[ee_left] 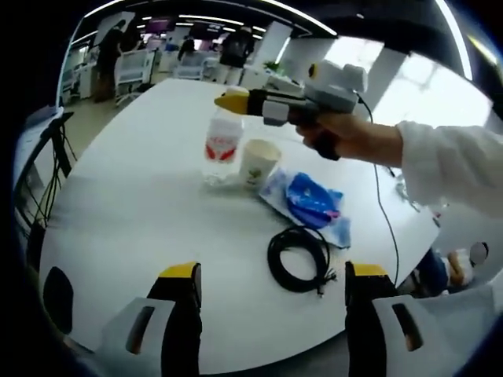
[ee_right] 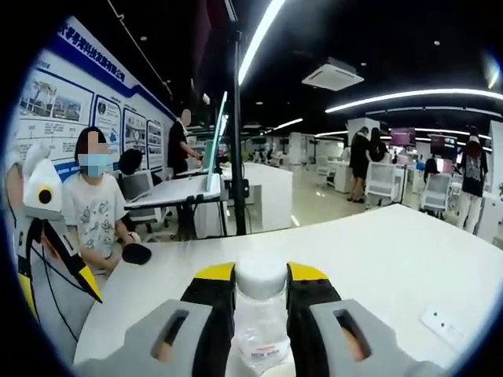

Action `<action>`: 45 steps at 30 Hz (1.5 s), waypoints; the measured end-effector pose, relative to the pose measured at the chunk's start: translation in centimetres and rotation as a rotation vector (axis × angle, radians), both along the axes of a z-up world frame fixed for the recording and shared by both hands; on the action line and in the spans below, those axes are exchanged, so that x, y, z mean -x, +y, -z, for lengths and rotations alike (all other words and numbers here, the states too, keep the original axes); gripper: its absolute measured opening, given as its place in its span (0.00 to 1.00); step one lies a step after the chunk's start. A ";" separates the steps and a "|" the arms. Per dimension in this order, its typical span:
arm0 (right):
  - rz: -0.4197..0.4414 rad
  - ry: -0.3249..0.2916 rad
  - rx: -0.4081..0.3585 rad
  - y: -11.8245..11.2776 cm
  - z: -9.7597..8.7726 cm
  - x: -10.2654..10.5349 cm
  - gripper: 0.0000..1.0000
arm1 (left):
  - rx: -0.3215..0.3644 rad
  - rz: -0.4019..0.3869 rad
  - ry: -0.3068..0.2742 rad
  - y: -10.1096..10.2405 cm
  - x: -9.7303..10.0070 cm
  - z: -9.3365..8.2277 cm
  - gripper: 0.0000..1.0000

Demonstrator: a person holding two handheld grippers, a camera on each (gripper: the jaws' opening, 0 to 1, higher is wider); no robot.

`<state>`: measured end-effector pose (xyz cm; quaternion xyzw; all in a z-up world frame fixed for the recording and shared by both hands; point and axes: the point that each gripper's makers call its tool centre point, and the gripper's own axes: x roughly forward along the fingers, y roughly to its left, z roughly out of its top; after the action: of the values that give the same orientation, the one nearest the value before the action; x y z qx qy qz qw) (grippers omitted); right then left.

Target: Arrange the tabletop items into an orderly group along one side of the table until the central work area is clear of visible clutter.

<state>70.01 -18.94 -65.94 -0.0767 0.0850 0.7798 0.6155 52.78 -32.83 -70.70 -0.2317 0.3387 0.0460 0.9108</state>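
Four items clustered on the white table (ee_left: 141, 204): clear water bottle (ee_left: 222, 149), paper cup (ee_left: 258, 161), blue wrapped packet (ee_left: 310, 200), coiled black cable (ee_left: 299, 258). Right gripper (ee_left: 233, 102) reaching in from the right of the left gripper view, yellow tips at the bottle's top. Same bottle (ee_right: 261, 314) seen up close in the right gripper view, white cap (ee_right: 261, 275) sitting between the yellow-tipped jaws, which press against the neck on both sides. Right gripper (ee_right: 261, 287) thus closed onto the bottle near the top, bottle upright.

Left gripper (ee_left: 271, 294) spread wide, nothing between the jaws, hovering over the near table edge, cable just ahead of the right-hand jaw.

Risks, as judged from here: a grip so high on a tall bottle invites swinging or slipping when lifted. Cup standing just beside the bottle, possibly touching, so any sideways drag likely tips it over. Packet lying close against the cup's other side, next in line to be shoved. Loose cable coil apt to unwind if nudged by the open left jaws.
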 end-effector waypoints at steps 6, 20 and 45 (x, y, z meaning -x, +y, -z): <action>0.055 -0.030 -0.004 0.3 -0.9 -0.5 0.44 | 0.016 -0.006 0.003 -0.1 0.1 0.2 0.72; 0.131 0.030 -0.007 -3.9 -4.8 -1.6 0.72 | 0.029 -0.008 -0.009 -0.3 -0.3 -0.1 0.78; 0.321 0.136 0.085 -18.8 -4.5 0.9 0.78 | 0.010 0.082 0.049 -3.2 -0.2 -0.1 0.86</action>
<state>69.12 -37.76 -61.47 -0.0352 0.1703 0.6707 0.7210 52.97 -35.98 -70.57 -0.2210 0.3704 0.0125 0.9021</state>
